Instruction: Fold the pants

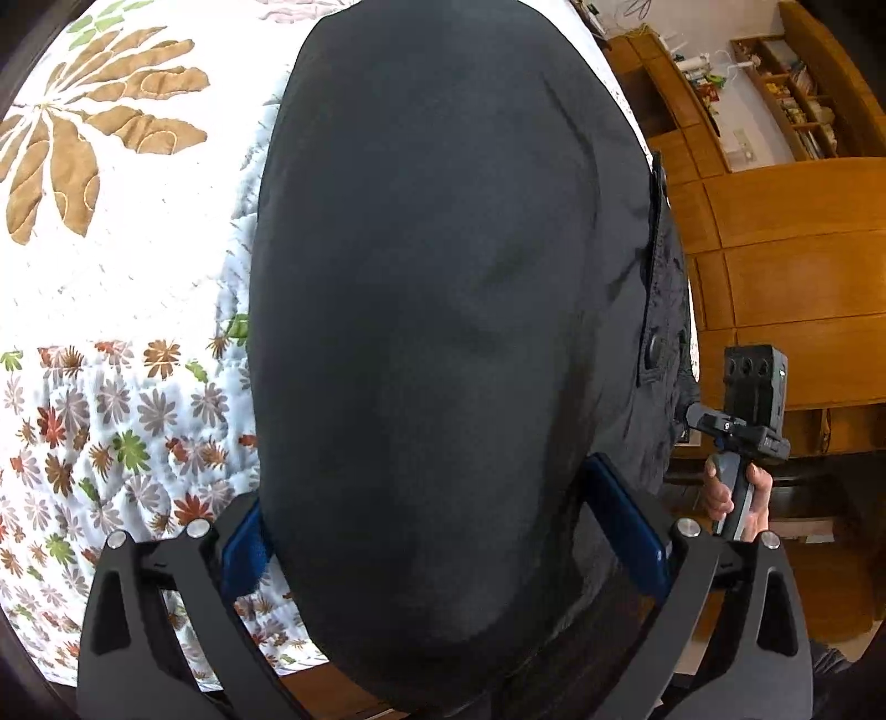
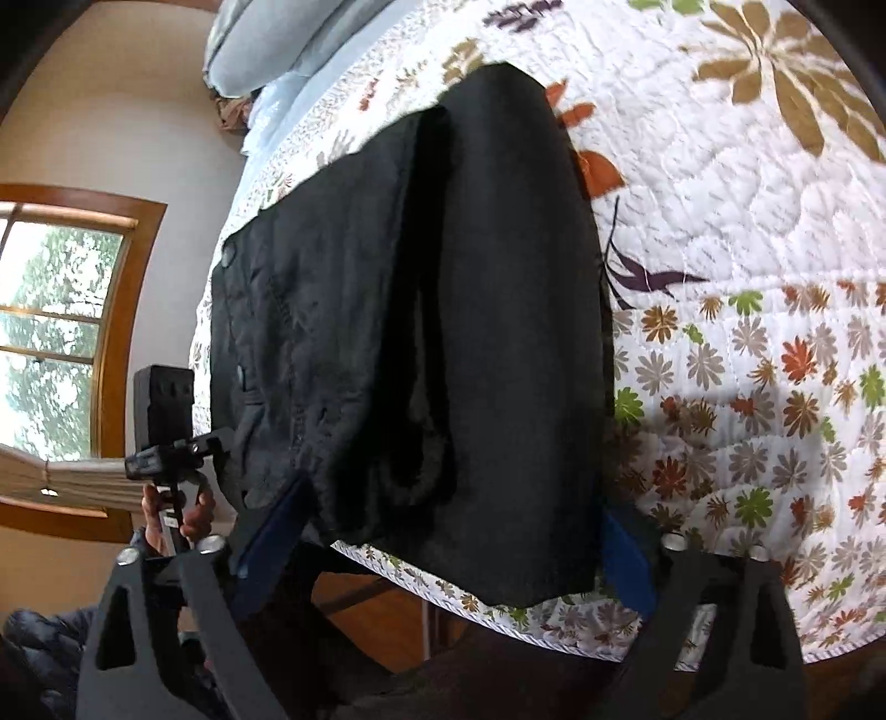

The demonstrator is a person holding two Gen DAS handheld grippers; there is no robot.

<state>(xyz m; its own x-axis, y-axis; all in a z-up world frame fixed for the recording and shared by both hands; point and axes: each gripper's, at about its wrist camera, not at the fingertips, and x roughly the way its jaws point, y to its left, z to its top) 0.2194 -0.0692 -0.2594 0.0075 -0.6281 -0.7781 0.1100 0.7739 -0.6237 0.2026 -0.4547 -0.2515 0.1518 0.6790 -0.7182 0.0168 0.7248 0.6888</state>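
The black pants (image 1: 432, 310) lie on a floral quilt (image 1: 111, 266), folded lengthwise. In the left wrist view my left gripper (image 1: 437, 537) has its blue-padded fingers (image 1: 626, 531) spread wide on both sides of the near end of the pants. The right gripper (image 1: 736, 432) shows at the right edge, held in a hand. In the right wrist view the pants (image 2: 432, 332) show their buttoned waist part at the left. My right gripper (image 2: 443, 537) is spread wide around the near edge of the pants. The left gripper (image 2: 166, 437) shows at the left.
The quilt (image 2: 747, 277) covers a bed whose near edge runs under both grippers. Wooden shelves and cabinets (image 1: 775, 210) stand beyond the bed. A window (image 2: 61, 310) and pillows (image 2: 260, 50) show in the right wrist view.
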